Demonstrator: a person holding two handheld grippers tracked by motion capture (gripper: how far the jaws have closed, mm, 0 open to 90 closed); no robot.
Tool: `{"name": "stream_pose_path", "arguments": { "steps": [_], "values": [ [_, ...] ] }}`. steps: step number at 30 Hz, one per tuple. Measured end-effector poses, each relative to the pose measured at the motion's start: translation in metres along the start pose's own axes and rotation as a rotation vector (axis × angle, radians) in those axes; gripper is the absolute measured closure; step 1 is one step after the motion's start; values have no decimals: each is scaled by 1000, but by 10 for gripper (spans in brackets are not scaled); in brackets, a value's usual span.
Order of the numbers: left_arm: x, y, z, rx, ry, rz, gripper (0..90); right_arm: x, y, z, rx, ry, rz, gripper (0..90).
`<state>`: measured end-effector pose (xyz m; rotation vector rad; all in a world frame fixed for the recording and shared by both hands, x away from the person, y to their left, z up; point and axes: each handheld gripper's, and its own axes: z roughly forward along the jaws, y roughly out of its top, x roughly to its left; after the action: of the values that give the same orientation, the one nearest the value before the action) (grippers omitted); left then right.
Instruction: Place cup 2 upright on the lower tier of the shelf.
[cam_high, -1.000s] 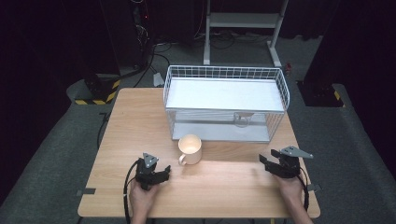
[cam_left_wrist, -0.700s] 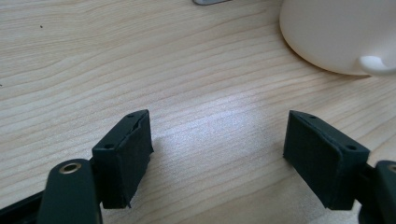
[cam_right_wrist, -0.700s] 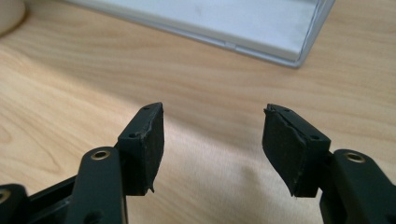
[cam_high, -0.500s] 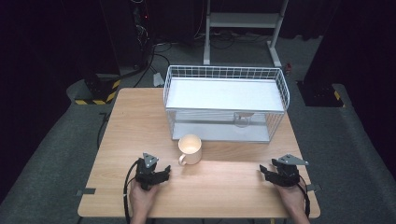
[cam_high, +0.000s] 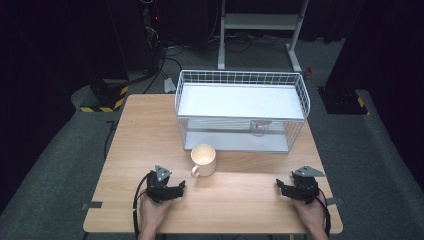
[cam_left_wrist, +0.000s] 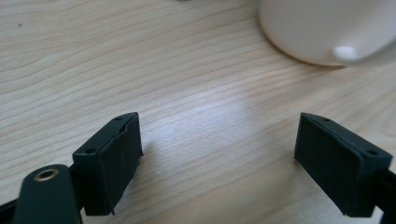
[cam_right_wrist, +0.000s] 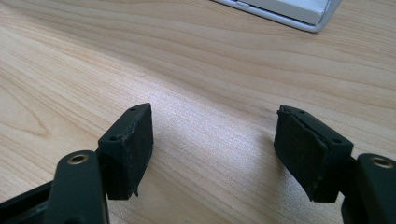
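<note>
We see the left gripper (cam_high: 176, 189) resting on the wooden table (cam_high: 240, 210) near its front edge, jaws spread wide with nothing between them. The right gripper (cam_high: 282, 187) sits toward the front right corner, jaws likewise apart and empty. A cream mug (cam_high: 204, 160) stands just beyond the left gripper, in front of the white wire basket (cam_high: 242, 80) at the back edge.

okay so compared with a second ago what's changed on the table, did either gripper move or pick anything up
The right gripper came down and back toward the near table edge, close to the wood, jaws open and empty. Nothing was taken hold of or let go. The left gripper, the mug and the wire basket stayed as they were.
</note>
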<state>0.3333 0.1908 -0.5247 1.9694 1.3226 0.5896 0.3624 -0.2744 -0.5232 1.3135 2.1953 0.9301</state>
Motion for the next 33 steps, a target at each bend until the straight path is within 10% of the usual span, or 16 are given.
{"name": "stream_pose_path", "arguments": {
  "steps": [12, 33],
  "values": [
    [-23, 6, -14, -44, -95, 8, 136, 0, 0, 0, 1, -1, -1, 284],
    [-46, 38, 5, -49, -95, 28, 125, 0, 0, 0, 8, -4, 6, 230]
  ]
}}
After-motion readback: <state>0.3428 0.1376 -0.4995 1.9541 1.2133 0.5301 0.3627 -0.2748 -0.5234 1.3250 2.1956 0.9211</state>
